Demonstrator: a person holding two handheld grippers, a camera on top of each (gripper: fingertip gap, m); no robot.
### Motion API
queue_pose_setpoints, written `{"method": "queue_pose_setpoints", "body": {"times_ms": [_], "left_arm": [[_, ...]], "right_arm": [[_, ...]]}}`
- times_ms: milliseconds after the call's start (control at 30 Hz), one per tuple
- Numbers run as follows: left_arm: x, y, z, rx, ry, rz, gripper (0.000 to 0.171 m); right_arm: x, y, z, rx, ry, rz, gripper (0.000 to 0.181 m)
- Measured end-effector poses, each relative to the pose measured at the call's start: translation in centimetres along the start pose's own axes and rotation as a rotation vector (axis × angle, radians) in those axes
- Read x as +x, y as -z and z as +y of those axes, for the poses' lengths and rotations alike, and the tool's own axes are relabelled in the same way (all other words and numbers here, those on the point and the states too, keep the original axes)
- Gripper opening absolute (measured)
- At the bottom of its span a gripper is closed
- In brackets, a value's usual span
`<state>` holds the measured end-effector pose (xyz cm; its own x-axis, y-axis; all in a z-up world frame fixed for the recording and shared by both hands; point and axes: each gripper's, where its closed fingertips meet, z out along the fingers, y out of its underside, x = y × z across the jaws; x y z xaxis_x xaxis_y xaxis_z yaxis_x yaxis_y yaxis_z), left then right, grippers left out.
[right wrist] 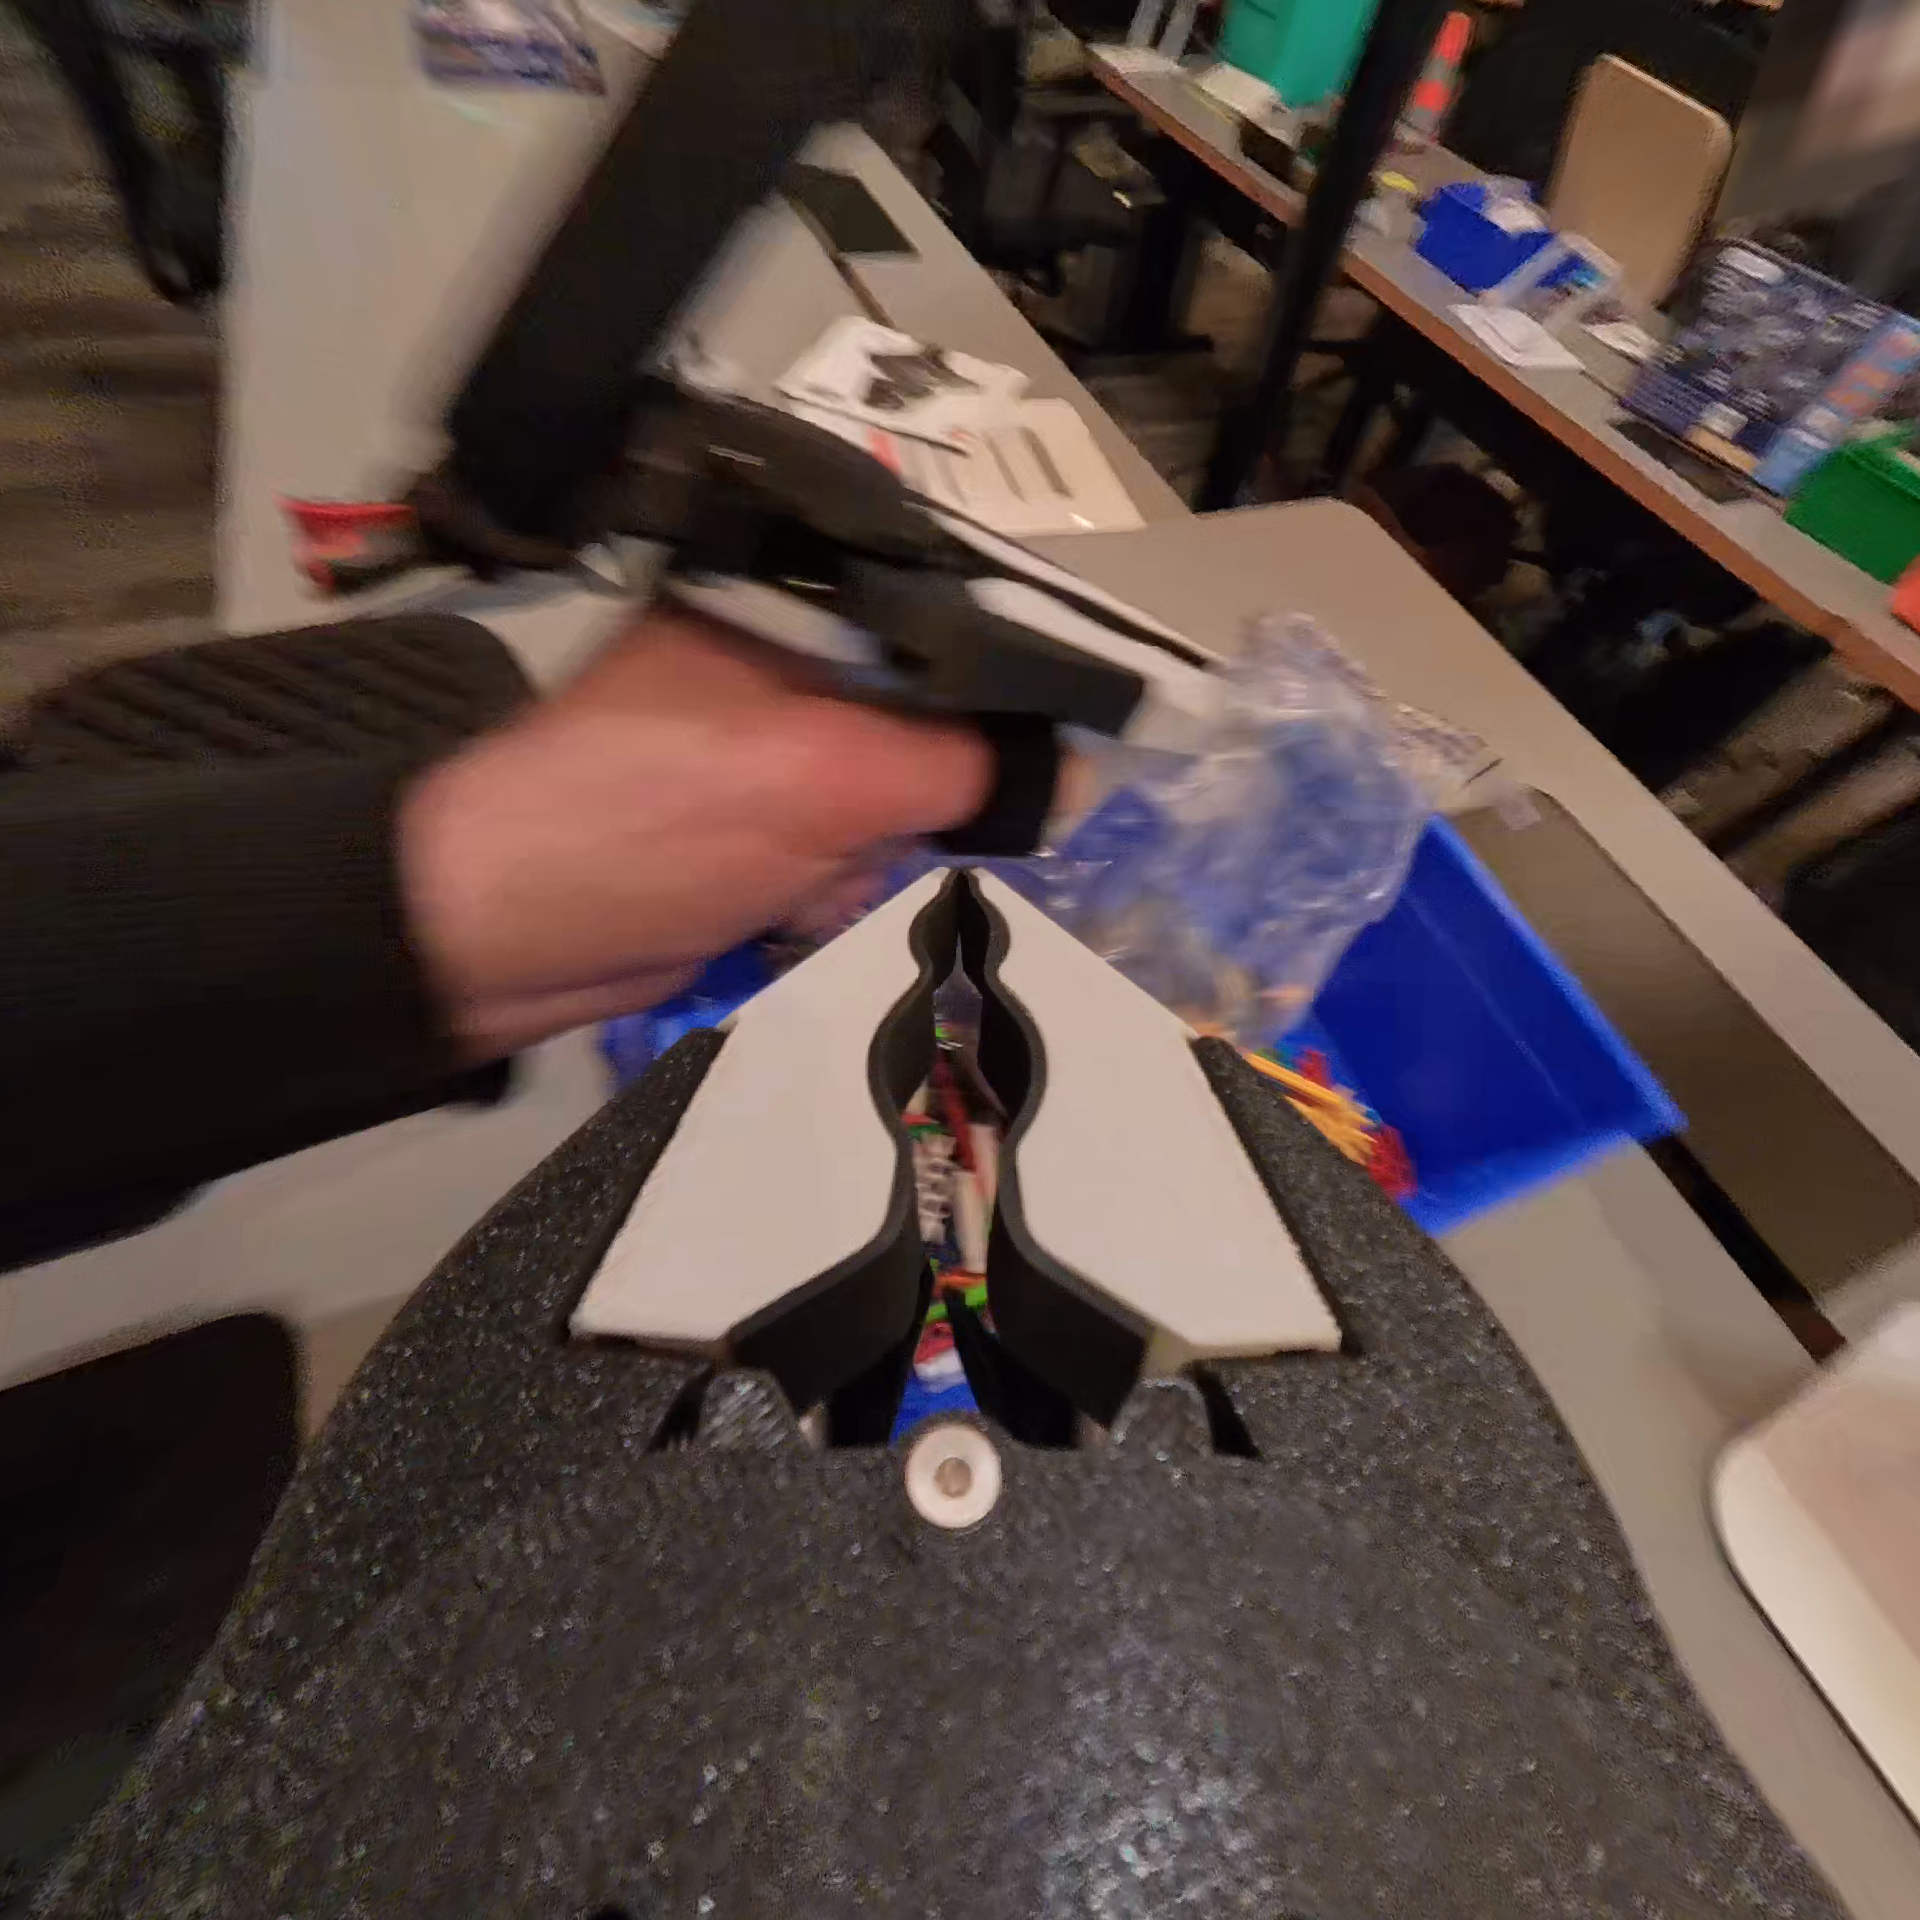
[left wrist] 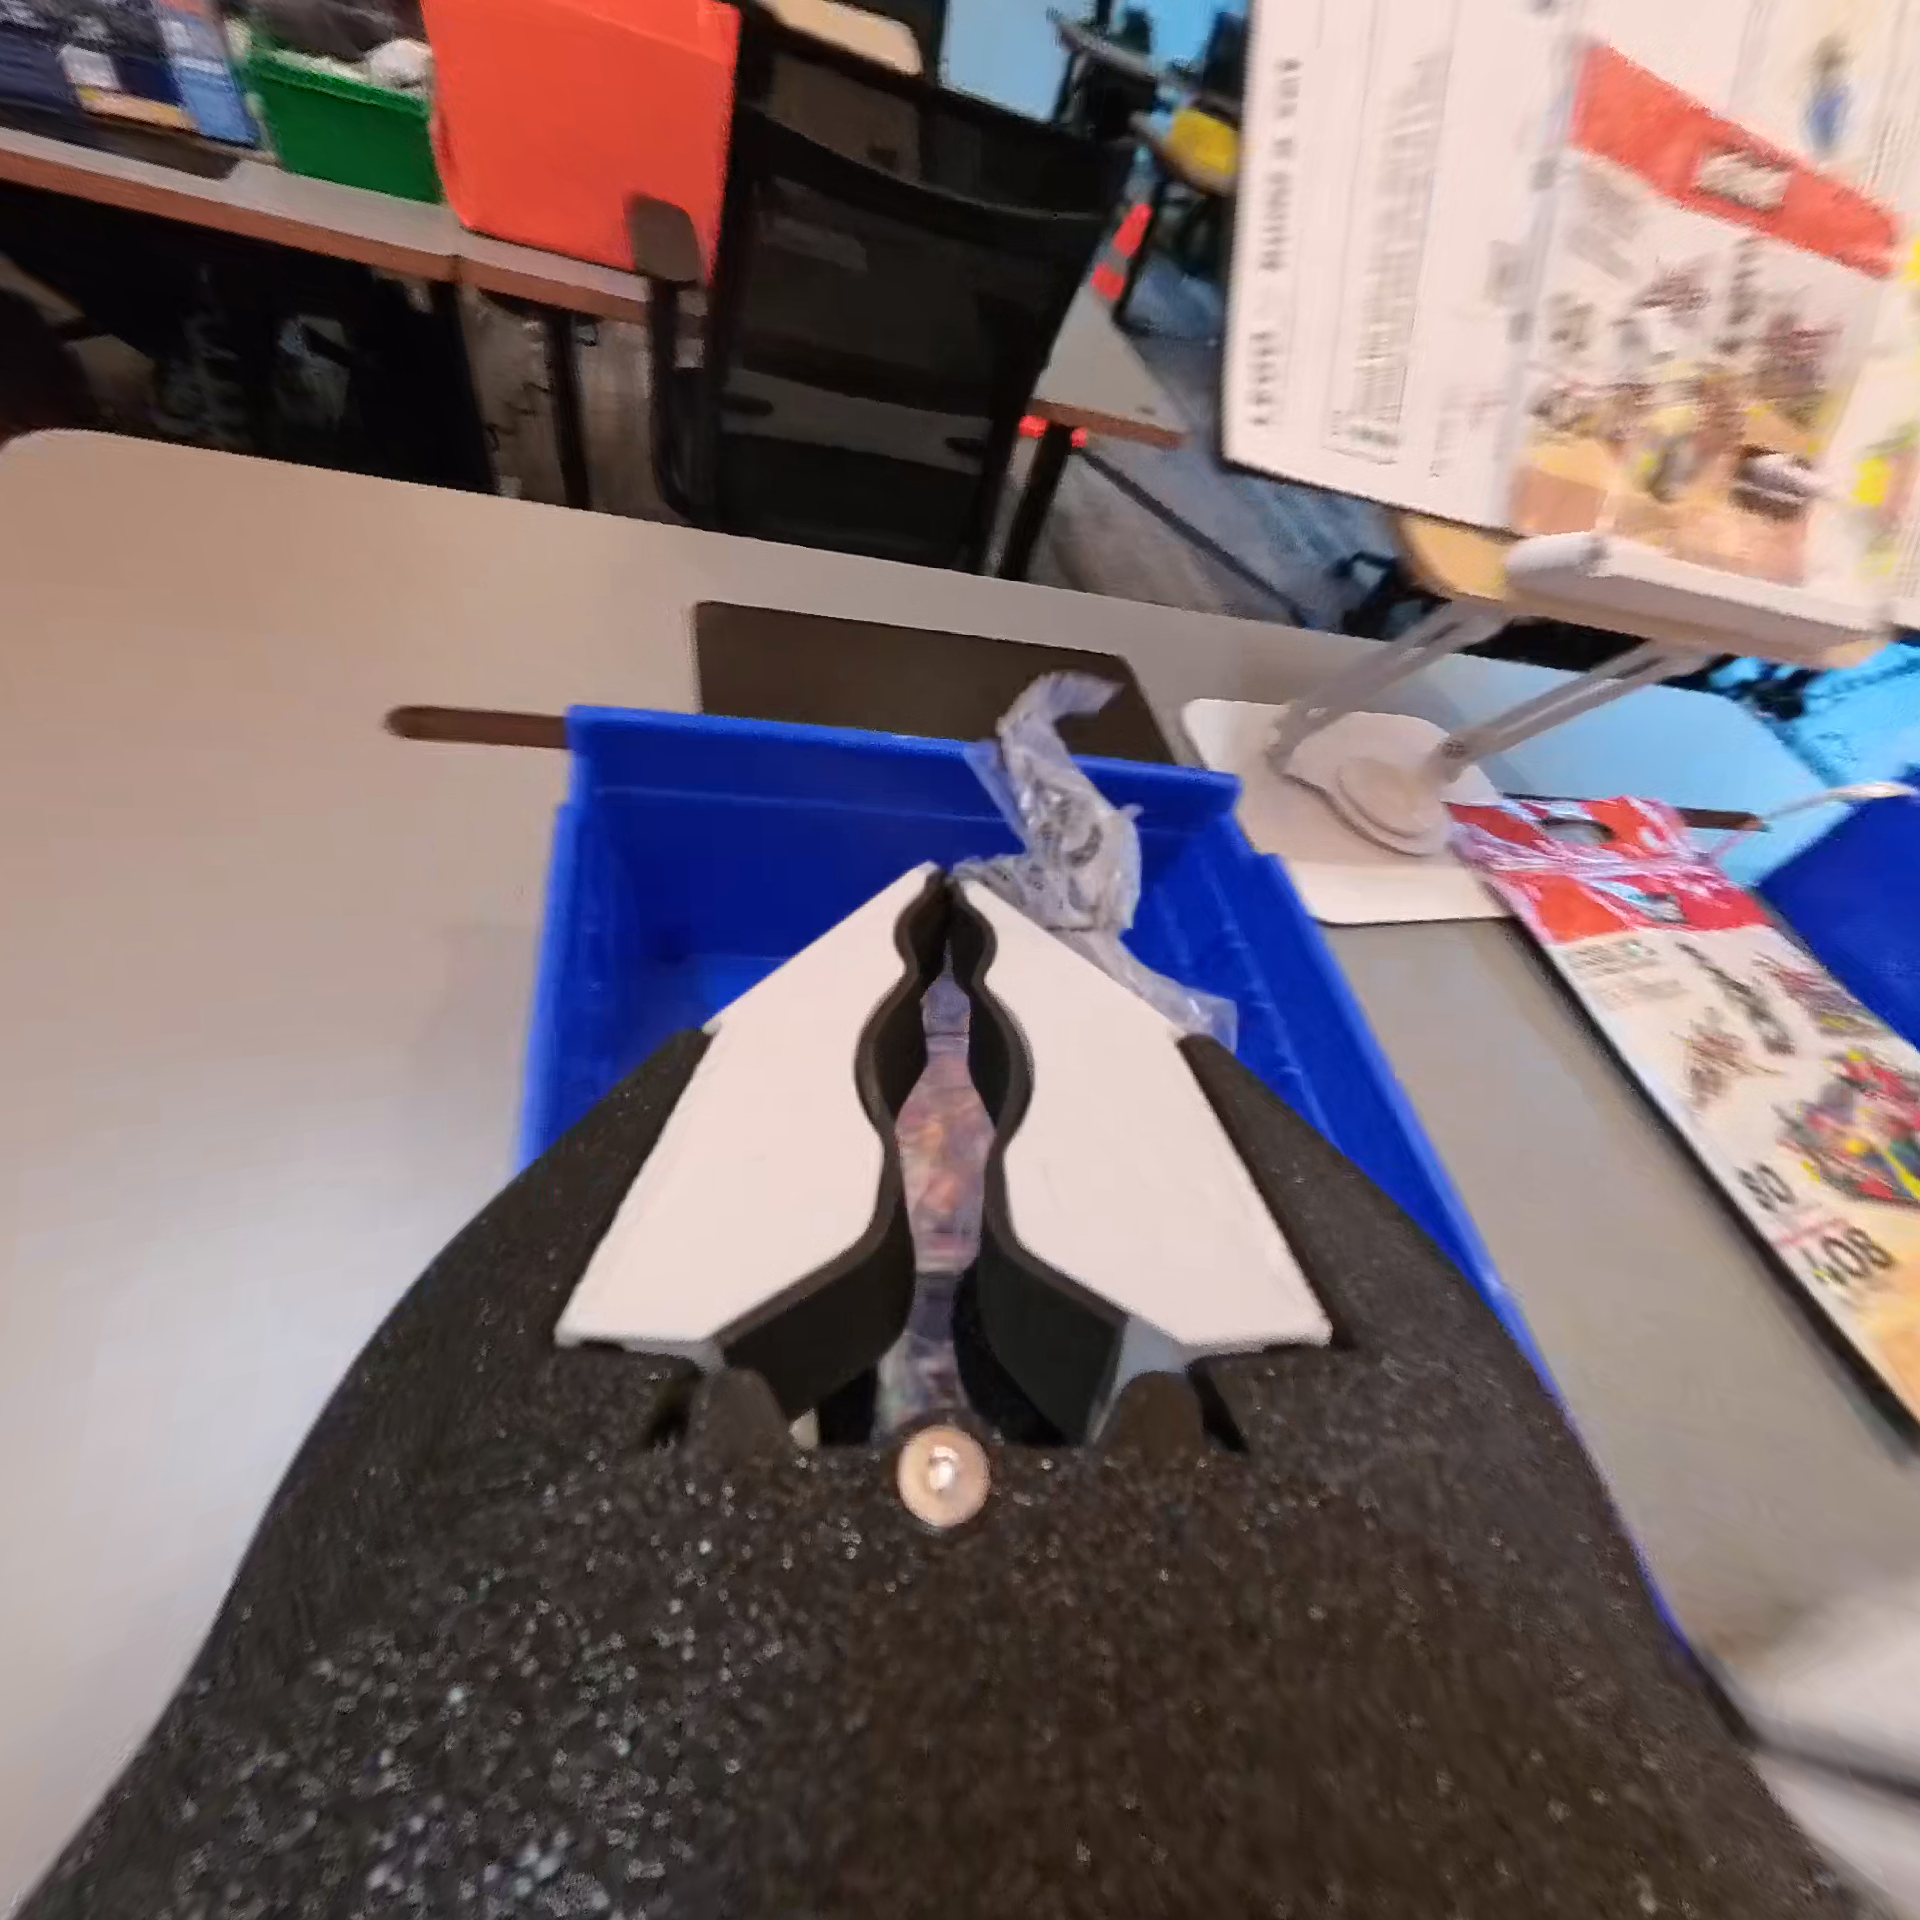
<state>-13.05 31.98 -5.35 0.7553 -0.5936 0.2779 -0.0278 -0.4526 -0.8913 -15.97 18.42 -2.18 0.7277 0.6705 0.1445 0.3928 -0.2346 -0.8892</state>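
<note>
My left gripper [left wrist: 948, 883] is shut on a crumpled clear plastic bag [left wrist: 1060, 821]. It holds the bag over a blue bin [left wrist: 748, 831]. The bag sticks up past the tips and also runs under the fingers. In the right wrist view the left gripper [right wrist: 1174, 665], held by a hand [right wrist: 675, 831], carries the same bag [right wrist: 1278, 821] above the blue bin [right wrist: 1475, 1018]. My right gripper [right wrist: 958, 883] is shut, with its tips pinched at the bag's lower left edge. Colourful small bricks [right wrist: 1330, 1112] lie in the bin below.
A printed box [left wrist: 1621, 312] sits on a white stand [left wrist: 1382, 769] at the right. A flat printed carton [left wrist: 1766, 1039] lies on the grey table [left wrist: 260, 935]. A black chair [left wrist: 883, 343], an orange box [left wrist: 582, 114] and a green bin [left wrist: 343, 135] stand behind. A white tray edge [right wrist: 1829, 1558] is at the right.
</note>
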Motion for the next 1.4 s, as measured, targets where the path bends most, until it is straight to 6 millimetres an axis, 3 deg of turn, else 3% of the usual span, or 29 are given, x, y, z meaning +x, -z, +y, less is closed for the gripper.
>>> {"method": "queue_pose_setpoints", "body": {"times_ms": [33,67,100,167,267,367,667,700,767,867,967,1233,1400], "left_arm": [[-1.9,-0.4,0.0,-0.003,0.040,-0.021,0.000],[-2.3,-0.6,-0.5,0.018,0.107,0.025,0.000],[-1.4,-0.5,-0.8,0.000,0.099,0.088,0.000],[0.6,0.2,-1.1,-0.016,-0.016,0.110,0.000],[2.2,1.1,-0.8,-0.017,-0.006,0.170,0.000],[3.5,1.9,-0.5,-0.023,-0.007,0.202,0.000],[6.7,2.9,0.3,-0.066,-0.044,0.278,0.000],[6.8,3.0,0.3,-0.067,-0.055,0.280,0.000],[7.0,3.2,0.3,-0.072,-0.064,0.298,0.000],[7.1,3.3,0.0,-0.073,-0.064,0.325,0.000],[6.6,2.9,-0.1,-0.068,-0.103,0.252,0.000],[5.6,-0.1,-0.2,-0.045,-0.096,0.145,0.000],[4.2,-1.8,-0.1,-0.054,-0.114,0.088,0.000]], "right_arm": [[-1.6,0.1,-0.1,-0.004,0.064,0.007,0.000],[-2.4,0.1,-0.1,-0.001,0.081,0.027,0.000],[-2.3,0.1,0.2,0.007,0.044,0.033,0.000],[-0.4,0.9,0.4,0.038,-0.056,0.027,0.000],[4.5,2.3,0.0,0.075,-0.138,0.088,0.000],[7.5,1.7,0.4,0.067,-0.235,0.092,0.025],[7.4,-1.7,1.7,0.030,-0.346,-0.021,0.035],[7.5,-2.0,2.0,0.018,-0.333,-0.018,0.032],[7.8,-2.2,2.3,0.026,-0.329,-0.020,0.008],[8.3,-1.9,2.2,0.077,-0.394,-0.059,0.000],[8.1,-1.8,1.9,0.081,-0.366,-0.048,0.000],[8.4,-2.1,1.4,-0.034,-0.063,0.214,0.000],[8.2,-2.3,1.8,-0.058,-0.041,0.248,0.000]]}}
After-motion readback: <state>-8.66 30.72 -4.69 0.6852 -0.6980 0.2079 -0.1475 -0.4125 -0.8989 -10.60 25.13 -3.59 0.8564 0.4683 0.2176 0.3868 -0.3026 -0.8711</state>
